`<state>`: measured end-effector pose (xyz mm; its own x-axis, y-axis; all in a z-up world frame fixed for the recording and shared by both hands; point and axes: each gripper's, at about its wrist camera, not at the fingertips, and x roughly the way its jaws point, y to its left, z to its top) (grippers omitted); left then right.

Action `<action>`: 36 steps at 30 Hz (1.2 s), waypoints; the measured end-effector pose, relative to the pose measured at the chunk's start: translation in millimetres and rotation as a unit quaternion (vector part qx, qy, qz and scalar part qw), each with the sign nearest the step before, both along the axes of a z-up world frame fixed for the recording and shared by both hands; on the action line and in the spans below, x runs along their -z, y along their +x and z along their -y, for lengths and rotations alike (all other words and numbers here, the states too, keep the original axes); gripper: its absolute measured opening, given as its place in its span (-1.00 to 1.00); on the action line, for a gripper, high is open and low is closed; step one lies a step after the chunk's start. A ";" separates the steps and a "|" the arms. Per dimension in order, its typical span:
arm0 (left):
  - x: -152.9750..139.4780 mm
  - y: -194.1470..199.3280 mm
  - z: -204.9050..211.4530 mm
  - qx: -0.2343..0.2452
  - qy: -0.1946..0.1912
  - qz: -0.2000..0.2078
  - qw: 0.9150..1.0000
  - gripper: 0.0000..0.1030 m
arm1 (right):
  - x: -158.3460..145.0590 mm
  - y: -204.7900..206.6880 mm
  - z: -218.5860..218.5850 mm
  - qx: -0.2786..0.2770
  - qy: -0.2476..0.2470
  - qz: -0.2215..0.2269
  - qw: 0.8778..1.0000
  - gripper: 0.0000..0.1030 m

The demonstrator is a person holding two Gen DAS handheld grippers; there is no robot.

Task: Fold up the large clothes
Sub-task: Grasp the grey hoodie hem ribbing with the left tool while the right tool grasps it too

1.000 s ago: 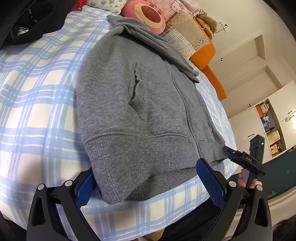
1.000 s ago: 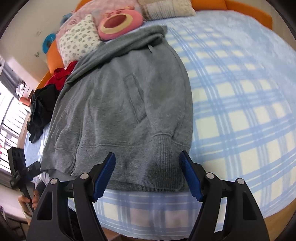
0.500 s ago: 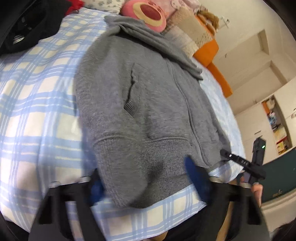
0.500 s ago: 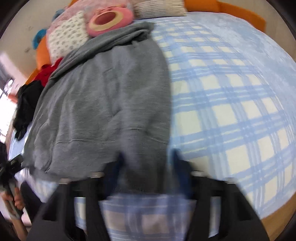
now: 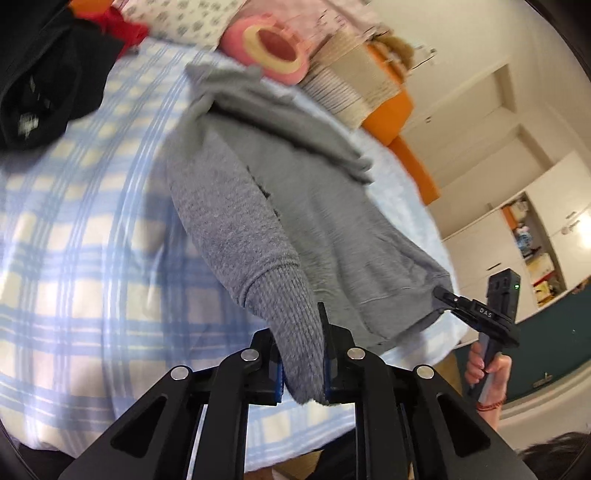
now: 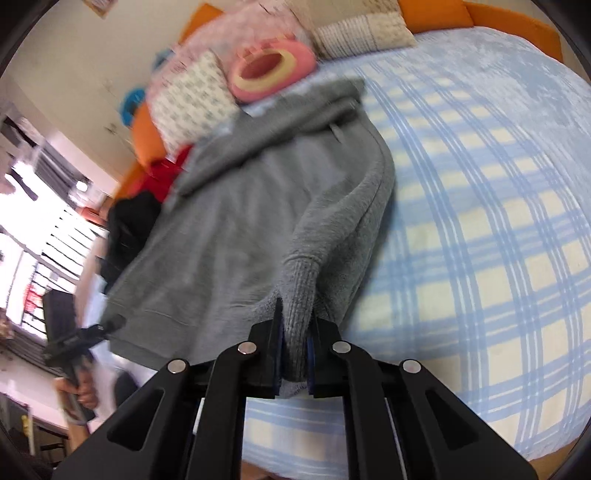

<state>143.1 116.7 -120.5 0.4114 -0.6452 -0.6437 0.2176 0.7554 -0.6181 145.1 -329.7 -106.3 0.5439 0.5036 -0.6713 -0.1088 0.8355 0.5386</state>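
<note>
A grey zip hoodie (image 5: 314, 206) lies front-up on the blue-and-cream checked bed (image 5: 74, 258), hood toward the pillows. My left gripper (image 5: 301, 354) has its jaws closing on one bottom corner of the ribbed hem, the blue pads pressing the knit, which rises off the bed. In the right wrist view the hoodie (image 6: 240, 229) shows its other hem corner pinched in my right gripper (image 6: 295, 350), whose jaws are closing tight on the cloth and lifting it. Each view shows the other gripper at the far corner: the right gripper (image 5: 476, 314) and the left gripper (image 6: 85, 336).
A pink round plush (image 5: 273, 48) and several pillows (image 6: 192, 99) line the orange headboard. Black clothes (image 5: 40, 74) and a red garment (image 5: 122, 26) lie beside the hoodie. A white wardrobe (image 5: 535, 236) stands beyond the bed. The checked bed (image 6: 480, 221) stretches out on the right.
Both grippers went from wide open around the hem corners to clamped on them, then rose, pulling the hem off the bed.
</note>
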 end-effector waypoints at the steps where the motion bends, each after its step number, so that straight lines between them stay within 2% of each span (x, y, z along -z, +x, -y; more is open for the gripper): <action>1: -8.0 -1.7 -1.7 0.002 0.001 0.009 1.000 -0.65 | -7.7 -1.2 0.2 -0.002 0.004 0.008 1.000 -0.81; 5: -42.9 -12.1 -10.8 0.006 -0.005 0.041 0.999 -0.69 | -47.9 -8.8 2.0 -0.012 0.019 0.044 0.999 -0.82; 8: -72.8 -30.9 -17.5 0.007 -0.010 0.079 0.997 -0.76 | -70.7 -21.7 6.8 -0.019 0.024 0.067 0.997 -0.82; 11: -98.5 -57.7 -29.6 0.017 -0.042 0.114 0.992 -0.86 | -76.8 -30.7 12.7 -0.019 0.038 0.069 0.997 -0.82; 13: -103.2 -65.7 -30.8 0.006 -0.016 0.122 0.992 -0.85 | -71.5 -31.7 16.2 -0.011 0.036 0.063 0.997 -0.82; 14: -99.0 -66.4 -31.0 -0.007 0.020 0.120 0.993 -0.85 | -64.1 -30.1 17.3 -0.008 0.034 0.055 0.998 -0.82; 17: -71.2 -54.5 -31.7 -0.020 0.055 0.074 0.995 -0.76 | -38.5 -22.6 20.1 0.001 0.047 0.021 0.999 -0.82; 18: -54.7 -47.5 -27.9 -0.022 0.078 0.050 0.995 -0.62 | -32.0 -21.2 20.1 0.002 0.048 0.015 0.999 -0.82; 19: -41.3 -42.8 -24.6 -0.026 0.101 0.035 0.994 -0.37 | -27.5 -20.2 19.7 0.004 0.043 0.011 0.999 -0.82; 20: -27.6 -38.0 -19.9 -0.031 0.130 0.022 0.991 -0.25 | -24.2 -19.1 19.1 0.006 0.036 0.008 0.999 -0.82; 21: -17.5 -34.9 -17.0 -0.030 0.144 0.014 0.989 -0.05 | -22.3 -18.6 18.7 0.007 0.032 0.007 0.999 -0.82; 22: -8.8 -31.8 -15.1 -0.030 0.149 0.006 0.988 0.17 | -21.0 -18.2 18.9 0.006 0.031 0.005 0.999 -0.82; 24: 11.6 -23.5 -8.1 -0.028 0.141 -0.017 0.990 0.41 | -19.1 -16.8 20.1 0.006 0.027 0.001 1.000 -0.82; 26: 28.5 -18.3 -0.7 -0.023 0.123 -0.041 0.991 0.45 | -18.4 -16.3 20.2 0.004 0.011 0.000 1.000 -0.82; 28: 38.1 -15.4 7.0 -0.014 0.110 -0.060 0.992 0.64 | -16.1 -16.0 20.4 0.002 0.001 -0.003 1.000 -0.79; 32: 54.6 -10.2 21.7 -0.005 0.087 -0.080 0.993 0.64 | -7.2 -14.9 17.2 0.004 -0.045 -0.008 0.999 -0.78; 34: 55.4 -9.9 29.4 -0.009 0.103 -0.068 0.992 0.60 | -1.1 -14.6 14.7 0.002 -0.064 -0.013 0.998 -0.78; 35: 54.3 -9.8 32.2 -0.011 0.106 -0.062 0.992 0.51 | 4.1 -14.4 13.2 0.001 -0.073 -0.018 0.997 -0.78; 36: 52.6 -9.8 34.5 -0.012 0.109 -0.058 0.992 0.10 | 7.1 -14.3 13.2 0.001 -0.077 -0.021 0.997 -0.78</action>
<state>133.2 82.1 -173.1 0.3396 -0.4759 -0.8113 0.1342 0.8782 -0.4590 130.8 -342.9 -113.4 0.5150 0.3911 -0.7628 -0.0876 0.9092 0.4070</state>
